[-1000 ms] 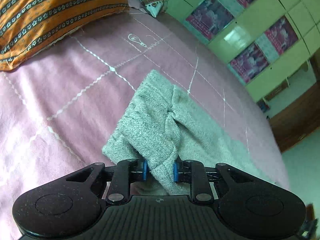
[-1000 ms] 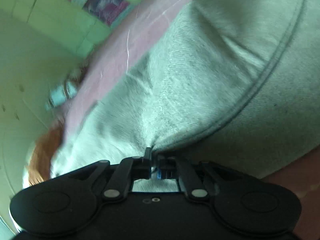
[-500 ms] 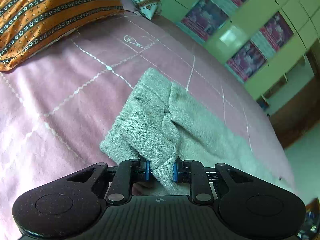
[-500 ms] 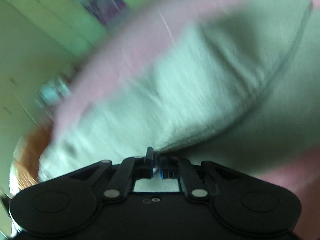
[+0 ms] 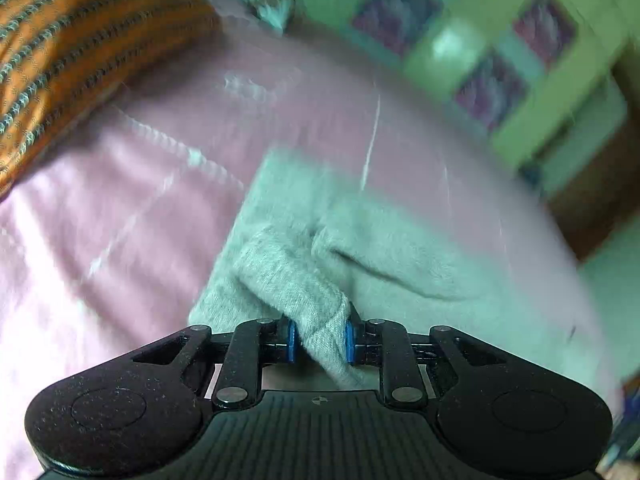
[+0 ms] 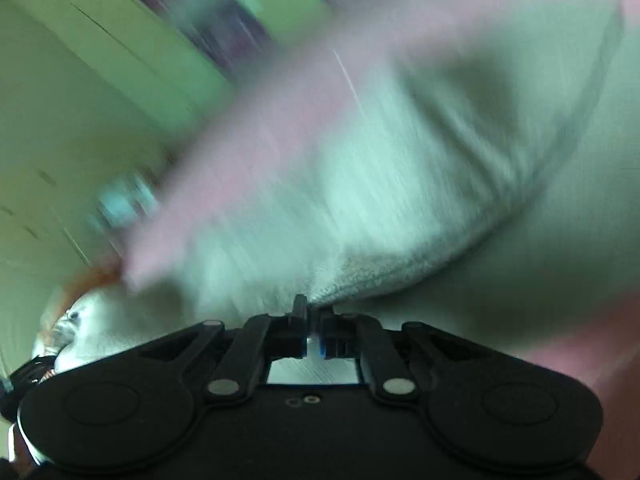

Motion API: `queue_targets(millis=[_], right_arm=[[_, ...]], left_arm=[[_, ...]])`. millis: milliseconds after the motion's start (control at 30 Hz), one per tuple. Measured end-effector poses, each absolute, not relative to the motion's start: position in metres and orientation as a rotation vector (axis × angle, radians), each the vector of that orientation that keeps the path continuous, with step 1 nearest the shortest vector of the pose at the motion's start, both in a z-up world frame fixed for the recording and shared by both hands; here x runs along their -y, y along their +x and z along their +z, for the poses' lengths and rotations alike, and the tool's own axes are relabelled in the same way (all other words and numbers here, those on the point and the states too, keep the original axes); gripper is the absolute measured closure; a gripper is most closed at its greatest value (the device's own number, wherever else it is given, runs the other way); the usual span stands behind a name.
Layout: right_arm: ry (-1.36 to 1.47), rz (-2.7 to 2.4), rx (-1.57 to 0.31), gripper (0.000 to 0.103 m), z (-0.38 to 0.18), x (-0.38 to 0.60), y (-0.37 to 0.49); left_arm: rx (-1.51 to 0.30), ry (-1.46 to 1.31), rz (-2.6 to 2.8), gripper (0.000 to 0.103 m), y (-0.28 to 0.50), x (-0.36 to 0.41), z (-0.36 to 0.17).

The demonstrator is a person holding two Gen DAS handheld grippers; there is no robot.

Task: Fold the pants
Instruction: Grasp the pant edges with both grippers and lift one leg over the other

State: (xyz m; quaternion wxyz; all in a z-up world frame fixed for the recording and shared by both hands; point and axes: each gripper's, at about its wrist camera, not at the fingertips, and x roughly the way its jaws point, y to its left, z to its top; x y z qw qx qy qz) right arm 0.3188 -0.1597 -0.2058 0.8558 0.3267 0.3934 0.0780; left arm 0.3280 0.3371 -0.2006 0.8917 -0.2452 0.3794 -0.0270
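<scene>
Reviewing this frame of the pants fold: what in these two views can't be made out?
- Left wrist view: the wall pictures are motion-blurred, subjects unreadable.
- Left wrist view: the left gripper hides the near end of the grey pants.
- Right wrist view: the fabric edge inside the right gripper is smeared.

Soft greenish daylight, heavy motion blur in both fisheye views.
Only each black gripper body stays sharp; the bed cover [image 5: 120,216], grey pants [image 5: 400,264] and green cabinet [image 5: 520,92] smear into streaks. Edges bend and darken at the corners. A dim shadow lies under the lifted fold in the right view.
</scene>
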Motion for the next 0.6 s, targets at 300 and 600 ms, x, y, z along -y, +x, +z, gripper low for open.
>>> queue_targets(millis=[300,600], right_arm=[[0.68,0.165,-0.792,0.103,-0.195,0.151,0.319],[0.652,0.156,-0.748,0.103,-0.182,0.145,0.32]], left_arm=[[-0.763,-0.556,-0.068,0.081,0.314,-0.344,-0.198],[-0.757,-0.502,-0.045,0.081,0.318,-0.33,-0.185]])
